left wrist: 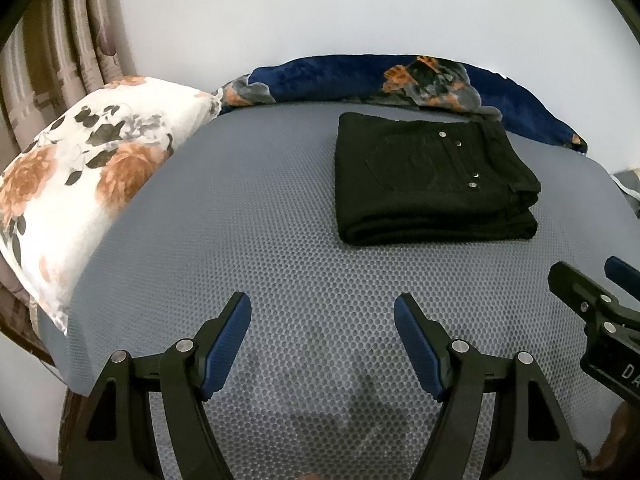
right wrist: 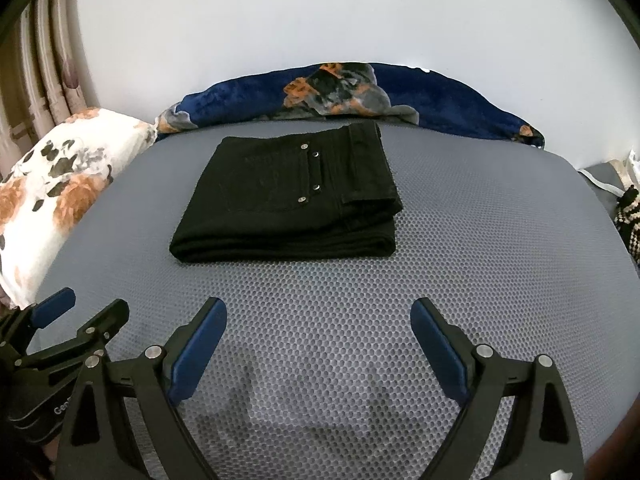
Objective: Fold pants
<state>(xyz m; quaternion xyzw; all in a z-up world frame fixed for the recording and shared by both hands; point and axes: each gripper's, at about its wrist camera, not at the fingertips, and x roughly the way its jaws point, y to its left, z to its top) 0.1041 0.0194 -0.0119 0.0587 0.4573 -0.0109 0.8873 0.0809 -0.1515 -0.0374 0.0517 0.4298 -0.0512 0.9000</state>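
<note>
A pair of black pants (left wrist: 432,180) lies folded into a thick rectangle on the grey mesh mattress (left wrist: 260,240), back pocket and metal rivets facing up. In the right wrist view the black pants (right wrist: 292,200) sit straight ahead on the mattress (right wrist: 480,240). My left gripper (left wrist: 322,308) hovers over bare mattress short of the pants, open, with nothing between its blue pads. My right gripper (right wrist: 318,312) is likewise open and empty, a little in front of the pants' near folded edge. Each gripper shows at the edge of the other's view: the right gripper (left wrist: 588,276) and the left gripper (right wrist: 86,306).
A white pillow with orange flowers (left wrist: 80,184) lies along the mattress's left side. A dark blue floral blanket (left wrist: 380,76) is bunched along the far edge against the white wall. Curtains (left wrist: 52,52) hang at far left. A striped item (right wrist: 630,220) sits at the right edge.
</note>
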